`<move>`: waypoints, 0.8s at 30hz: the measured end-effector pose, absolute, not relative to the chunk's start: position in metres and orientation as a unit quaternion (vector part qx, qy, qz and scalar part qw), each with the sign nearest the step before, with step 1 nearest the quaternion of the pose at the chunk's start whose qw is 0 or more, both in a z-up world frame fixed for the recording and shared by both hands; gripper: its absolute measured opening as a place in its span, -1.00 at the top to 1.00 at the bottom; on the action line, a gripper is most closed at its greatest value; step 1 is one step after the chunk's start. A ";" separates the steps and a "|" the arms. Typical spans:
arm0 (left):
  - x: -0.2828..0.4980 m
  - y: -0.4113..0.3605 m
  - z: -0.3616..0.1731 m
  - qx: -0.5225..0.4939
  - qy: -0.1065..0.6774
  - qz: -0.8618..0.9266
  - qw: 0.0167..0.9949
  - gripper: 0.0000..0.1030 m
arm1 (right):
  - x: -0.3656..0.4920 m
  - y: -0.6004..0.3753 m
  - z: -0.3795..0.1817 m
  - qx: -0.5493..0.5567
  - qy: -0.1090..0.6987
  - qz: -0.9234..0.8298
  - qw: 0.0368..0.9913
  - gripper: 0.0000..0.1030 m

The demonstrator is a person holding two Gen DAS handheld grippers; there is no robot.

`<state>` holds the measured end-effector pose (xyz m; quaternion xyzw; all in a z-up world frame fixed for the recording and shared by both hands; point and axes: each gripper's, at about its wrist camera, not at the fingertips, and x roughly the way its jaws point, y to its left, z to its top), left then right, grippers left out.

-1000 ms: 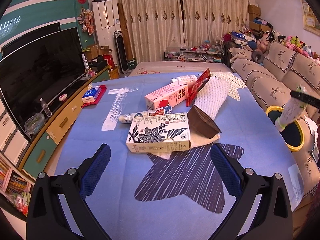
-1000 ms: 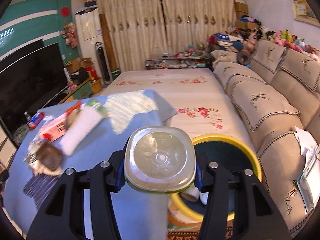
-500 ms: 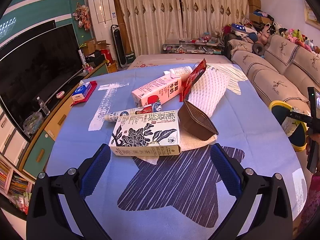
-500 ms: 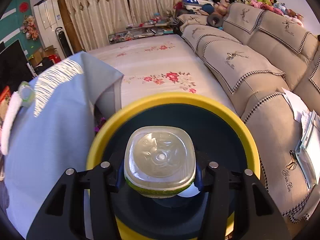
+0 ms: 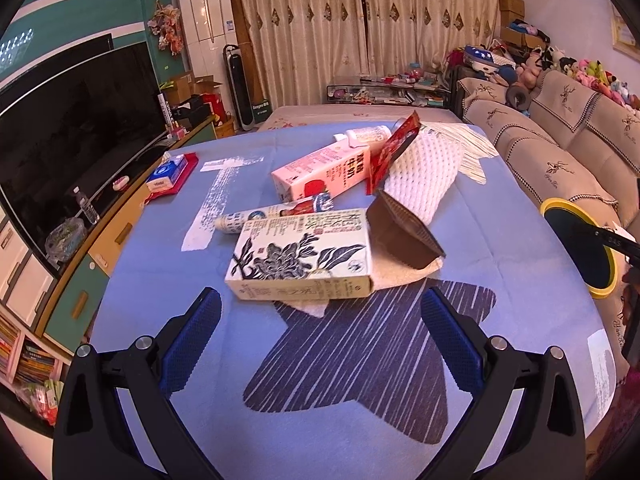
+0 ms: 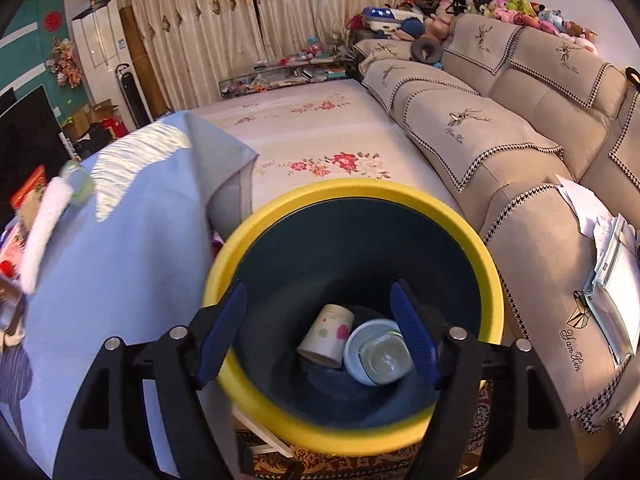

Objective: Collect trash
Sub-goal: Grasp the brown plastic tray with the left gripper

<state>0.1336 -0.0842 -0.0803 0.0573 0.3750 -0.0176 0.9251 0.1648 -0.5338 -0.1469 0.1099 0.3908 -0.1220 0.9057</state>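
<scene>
Trash is seen in two places: a floral box (image 5: 302, 256), pink milk carton (image 5: 324, 174), brown cup (image 5: 402, 232) and white foam sleeve (image 5: 420, 176) piled on the blue tablecloth (image 5: 360, 360); a clear bottle (image 6: 384, 356) and paper cup (image 6: 328, 336) lie inside the yellow-rimmed bin (image 6: 352, 190). Left gripper (image 5: 320, 336) is held wide open over the cloth, nothing gripped. Right gripper (image 6: 320, 336) is spread open above the bin, empty.

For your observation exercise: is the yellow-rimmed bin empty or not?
Not empty: the bin holds a paper cup and a clear bottle at its bottom.
</scene>
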 end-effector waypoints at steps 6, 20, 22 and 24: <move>0.133 -0.060 -0.088 0.044 0.384 -0.001 0.922 -0.91 | 0.139 -0.503 -0.134 0.117 0.382 -0.098 0.912 -0.38; 0.176 -0.099 -0.093 0.068 0.390 -0.087 0.914 -0.91 | 0.128 -0.477 -0.120 0.111 0.377 -0.089 0.915 -0.42; 0.185 -0.109 -0.091 0.063 0.395 -0.102 0.911 -0.88 | 0.128 -0.478 -0.122 0.112 0.379 -0.087 0.914 -0.42; 0.199 -0.115 -0.089 0.055 0.410 -0.107 0.904 -0.60 | 0.129 -0.478 -0.124 0.113 0.381 -0.087 0.914 -0.42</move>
